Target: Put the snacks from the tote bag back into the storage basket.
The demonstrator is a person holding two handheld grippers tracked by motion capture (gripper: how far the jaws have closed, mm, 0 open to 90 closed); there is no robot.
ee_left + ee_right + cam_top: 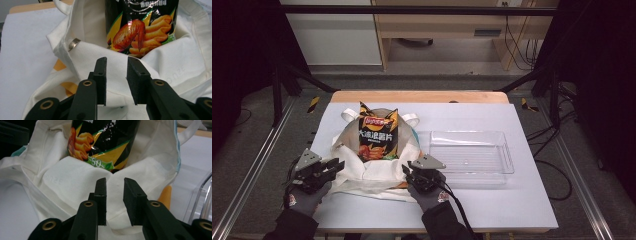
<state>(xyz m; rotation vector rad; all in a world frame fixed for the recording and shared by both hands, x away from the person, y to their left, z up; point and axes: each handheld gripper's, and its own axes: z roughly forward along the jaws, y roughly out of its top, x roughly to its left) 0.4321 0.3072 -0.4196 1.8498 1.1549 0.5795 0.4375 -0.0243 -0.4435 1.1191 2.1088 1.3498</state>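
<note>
Overhead; gripper views near bag [377, 170]

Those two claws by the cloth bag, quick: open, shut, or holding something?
Left claw: open, jaws apart over the white cloth bag, gripping nothing.
Right claw: open, jaws apart over the same bag, gripping nothing.
</note>
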